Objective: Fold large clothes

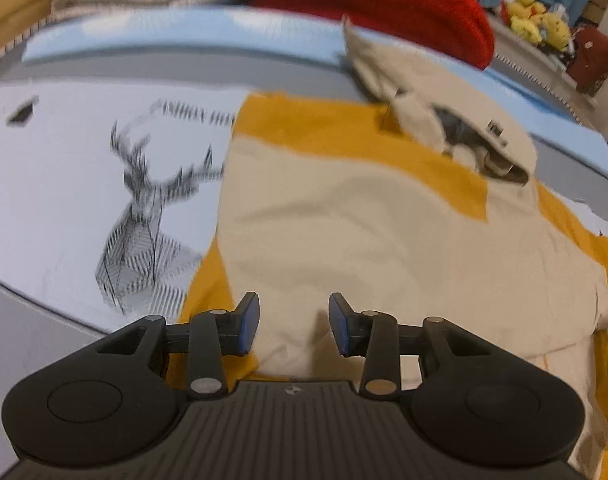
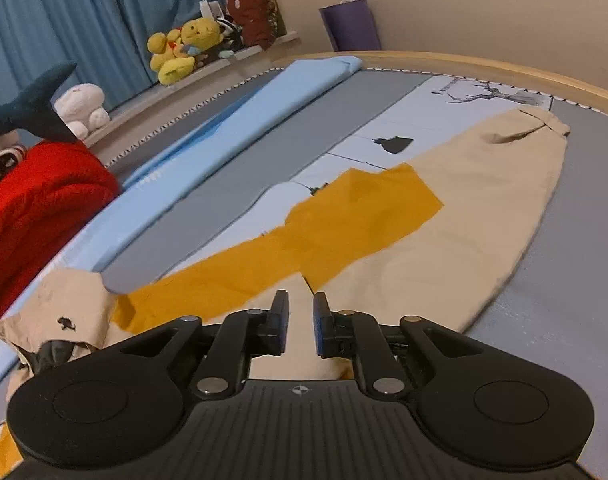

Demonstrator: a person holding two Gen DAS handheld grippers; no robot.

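We noted the beige trousers [image 1: 364, 240] spread flat on the bed [image 2: 584, 200], lying over a mustard cloth [image 2: 344, 216], directly beneath and ahead of both tongs. The left tongs [image 1: 294, 324] stood partly open over the beige fabric, with nothing between the pads. The right tongs [image 2: 300, 326] showed a narrow gap and held nothing either. The left view was blurred, so whether its tips touched cloth we could not tell. Risks, in our judgement: a closing pinch might take up the mustard layer along with the trousers and drag both; the crumpled waistband [image 1: 464, 136] ahead of the left tongs could fold in crooked.
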